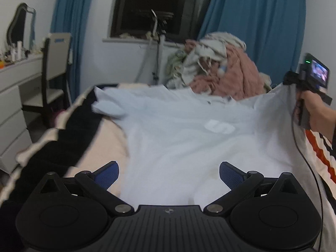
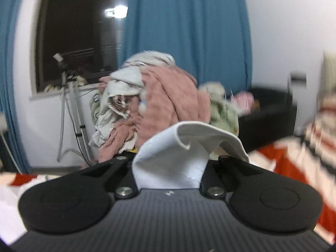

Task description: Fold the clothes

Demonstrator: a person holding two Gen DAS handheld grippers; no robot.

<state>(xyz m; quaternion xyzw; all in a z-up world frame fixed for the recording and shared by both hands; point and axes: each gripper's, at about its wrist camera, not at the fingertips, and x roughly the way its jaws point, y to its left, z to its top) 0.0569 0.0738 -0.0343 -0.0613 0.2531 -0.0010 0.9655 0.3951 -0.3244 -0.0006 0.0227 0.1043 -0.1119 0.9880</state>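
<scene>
A pale blue T-shirt (image 1: 178,130) lay spread across the bed (image 1: 98,147), its right edge lifted by the right gripper (image 2: 171,163), whose jaws were clamped on a fold of the cloth, while the left gripper (image 1: 169,175) hovered wide open and empty above the shirt's near hem.

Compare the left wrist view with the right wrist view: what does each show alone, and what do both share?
Left only: the shirt spread on the bed, the open left tool, a chair, and a hand.
Right only: the right tool shut on a shirt fold.
Both: laundry pile, curtains, window.
</scene>
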